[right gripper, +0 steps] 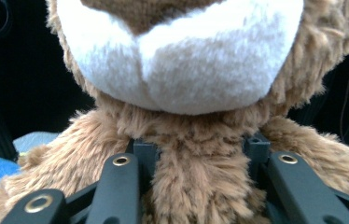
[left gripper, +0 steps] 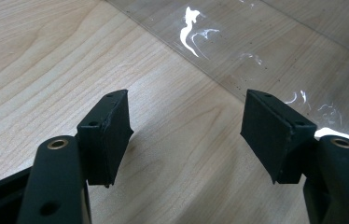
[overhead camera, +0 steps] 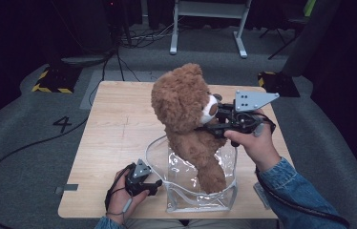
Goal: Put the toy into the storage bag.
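Observation:
A brown teddy bear with a white muzzle is held upright, its legs down inside a clear plastic bag standing near the table's front edge. My right gripper is shut on the bear's chest just under the chin, its jaws pressed into the fur. My left gripper hovers low over the wood beside the bag's left side, open with nothing between its pads; the clear bag's edge lies just beyond them.
The wooden table has bare room on its left half and behind the bear. Grey carpet with cables, a white table frame and yellow-black marked bases surround it.

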The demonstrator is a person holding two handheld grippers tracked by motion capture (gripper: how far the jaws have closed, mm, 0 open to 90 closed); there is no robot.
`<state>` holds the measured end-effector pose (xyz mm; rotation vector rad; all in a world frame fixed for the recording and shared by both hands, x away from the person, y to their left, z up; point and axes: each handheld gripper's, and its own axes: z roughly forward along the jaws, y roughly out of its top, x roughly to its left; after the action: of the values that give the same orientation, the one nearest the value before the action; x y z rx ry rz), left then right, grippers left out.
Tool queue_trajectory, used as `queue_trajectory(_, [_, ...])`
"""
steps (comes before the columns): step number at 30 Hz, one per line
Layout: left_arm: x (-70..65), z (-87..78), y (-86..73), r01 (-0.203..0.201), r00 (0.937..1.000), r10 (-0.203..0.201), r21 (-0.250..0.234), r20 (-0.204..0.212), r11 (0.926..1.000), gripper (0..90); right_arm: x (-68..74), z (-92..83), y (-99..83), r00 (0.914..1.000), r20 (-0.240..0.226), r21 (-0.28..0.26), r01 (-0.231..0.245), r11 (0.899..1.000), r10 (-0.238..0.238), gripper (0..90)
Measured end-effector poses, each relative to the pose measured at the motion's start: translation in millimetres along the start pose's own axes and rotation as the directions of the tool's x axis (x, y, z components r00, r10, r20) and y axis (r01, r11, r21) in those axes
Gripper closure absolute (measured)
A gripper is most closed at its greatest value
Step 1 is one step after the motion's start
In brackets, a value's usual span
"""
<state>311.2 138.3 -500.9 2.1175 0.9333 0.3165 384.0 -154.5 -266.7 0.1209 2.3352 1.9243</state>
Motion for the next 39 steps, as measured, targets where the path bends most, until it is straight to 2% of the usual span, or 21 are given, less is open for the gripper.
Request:
queue_trajectory(4, [0.0,-0.3,0.1,-0.001,1.0,0.001,-0.003,0.003,1.0,33.0,2.0,14.8,0.3,0.9999,-0.016,0.038,0.002,0.999,-0.001,60.9])
queue_trajectory(9, [-0.2,-0.4,-0.2,-0.002,1.0,0.002,-0.006,0.002,1.0,33.0,4.9,37.2,-2.8,0.9987,-0.045,0.105,0.03,0.994,-0.025,59.8])
queue_trajectory(10, [-0.1,-0.9,-0.4,0.004,1.0,-0.004,-0.009,0.002,1.0,33.0,4.9,37.2,-2.8,0.9987,-0.045,0.105,0.03,0.994,-0.025,59.8])
queue_trajectory(14, [0.3,-0.9,-0.4,0.008,1.0,-0.008,-0.01,0.004,0.9999,33.0,8.3,46.7,-8.2,0.9978,-0.064,0.146,0.025,0.989,-0.016,59.1])
queue_trajectory(15, [0.2,-0.7,-0.4,0.006,1.0,-0.006,-0.006,0.003,1.0,33.0,8.9,51.8,-11.5,0.9976,-0.069,0.174,0.023,0.984,-0.011,58.8])
queue_trajectory(18, [-0.3,0.2,0.0,0.001,1.0,-0.001,-0.001,0.003,1.0,33.0,8.9,57.2,-15.0,0.9971,-0.074,0.2,0.028,0.979,-0.013,58.5])
queue_trajectory(24, [-1.1,1.0,0.5,0.008,1.0,-0.008,0.0,0.003,1.0,33.0,10.1,77.8,-21.7,0.9967,-0.073,0.282,0.055,0.958,-0.036,57.5])
queue_trajectory(25, [-0.9,0.9,0.4,0.008,1.0,-0.008,-0.001,0.004,1.0,33.0,10.1,77.8,-21.7,0.9967,-0.073,0.282,0.055,0.958,-0.036,57.5])
queue_trajectory(28, [-0.3,0.0,0.1,0.002,1.0,-0.002,-0.004,0.008,1.0,33.0,11.6,83.8,-26.5,0.9976,-0.065,0.332,0.047,0.942,-0.027,57.1])
queue_trajectory(30, [-0.6,-0.3,0.1,0.001,1.0,-0.001,-0.003,0.008,1.0,33.0,11.0,87.1,-33.7,0.9978,-0.06,0.374,0.049,0.926,-0.029,56.3])
queue_trajectory(31, [-0.7,-0.3,0.2,-0.001,0.9999,0.001,-0.005,0.01,1.0,33.0,11.0,87.1,-33.7,0.9978,-0.06,0.374,0.049,0.926,-0.029,56.3])
queue_trajectory(36, [-2.7,-1.2,2.2,-0.005,0.9999,0.005,-0.028,0.01,0.9996,33.0,11.5,87.6,-42.6,0.9982,-0.052,0.44,0.048,0.897,-0.028,54.9])
queue_trajectory(39, [-3.5,-1.5,3.8,-0.015,0.9999,0.015,-0.032,0.008,0.9994,33.0,10.4,87.0,-45.7,0.9979,-0.056,0.46,0.056,0.886,-0.034,54.6])
